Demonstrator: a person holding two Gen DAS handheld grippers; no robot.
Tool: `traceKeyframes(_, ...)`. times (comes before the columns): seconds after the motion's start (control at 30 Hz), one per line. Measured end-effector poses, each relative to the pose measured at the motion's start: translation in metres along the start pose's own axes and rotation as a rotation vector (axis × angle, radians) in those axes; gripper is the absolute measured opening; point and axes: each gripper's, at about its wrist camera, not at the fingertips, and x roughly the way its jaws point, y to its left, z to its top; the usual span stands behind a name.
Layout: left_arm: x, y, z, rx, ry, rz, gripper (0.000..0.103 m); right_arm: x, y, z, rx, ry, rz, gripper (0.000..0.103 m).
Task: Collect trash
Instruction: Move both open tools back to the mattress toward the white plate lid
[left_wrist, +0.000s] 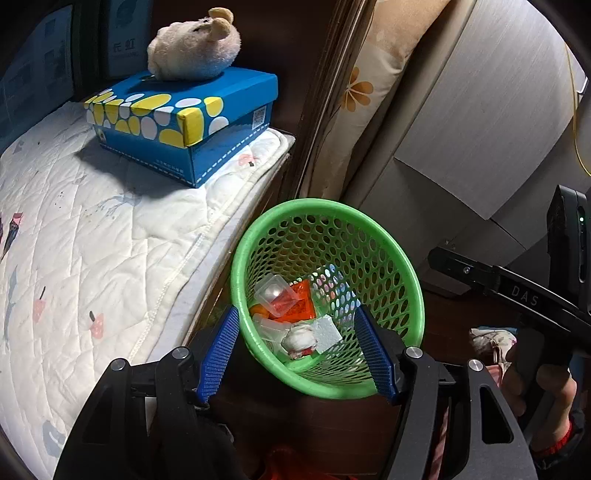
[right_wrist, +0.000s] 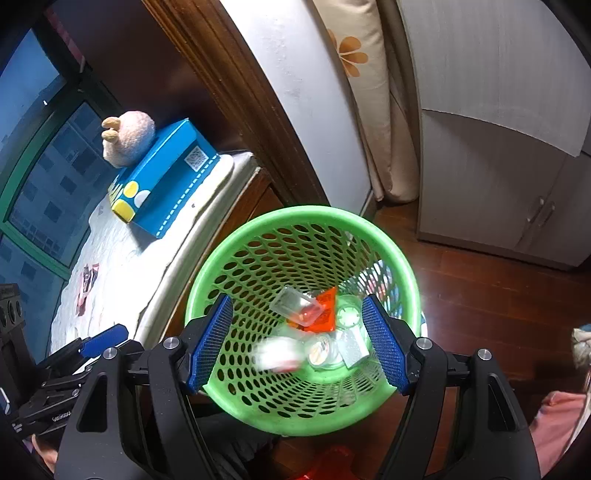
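Observation:
A green perforated basket (left_wrist: 258, 236) (right_wrist: 229, 236) stands on the wood floor beside the bed. Inside lie an orange wrapper (left_wrist: 301, 301) (right_wrist: 325, 314), a clear plastic container (left_wrist: 273, 291) (right_wrist: 291, 301), a white foam piece (left_wrist: 327, 332) and a crumpled white wad (left_wrist: 299, 339). In the right wrist view a blurred white piece (right_wrist: 275, 354) shows mid-air inside the basket. My left gripper (left_wrist: 297, 321) is open and empty above the basket. My right gripper (right_wrist: 297, 314) is open and empty straight over the basket mouth.
A quilted white mattress (left_wrist: 92, 236) (right_wrist: 118, 273) lies left of the basket. A blue tissue box (left_wrist: 192, 114) (right_wrist: 173, 177) with a plush toy (left_wrist: 195, 48) (right_wrist: 129, 136) sits on it. A pale cabinet (right_wrist: 498, 147) and wood floor (right_wrist: 498, 314) lie right.

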Motion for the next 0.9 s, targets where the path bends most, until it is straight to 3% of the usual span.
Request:
traceKeyframes(0.53,-0.069,0.111,-0.033,-0.236,-0.093,0.185,0.063,0.016,0.094,-0.012,-0.225,0.045,0.108,0.076)
traceKeyframes(0.63,-0.085,0.137,-0.042,-0.283,-0.118,0.236,0.07,0.021,0.115,-0.013,-0.263,0.056,0.13,0.077)
traceKeyframes(0.9,-0.12,0.208,-0.065,-0.396,-0.157,0.361,0.078,0.031,0.164,-0.022,-0.356,0.083,0.175,0.079)
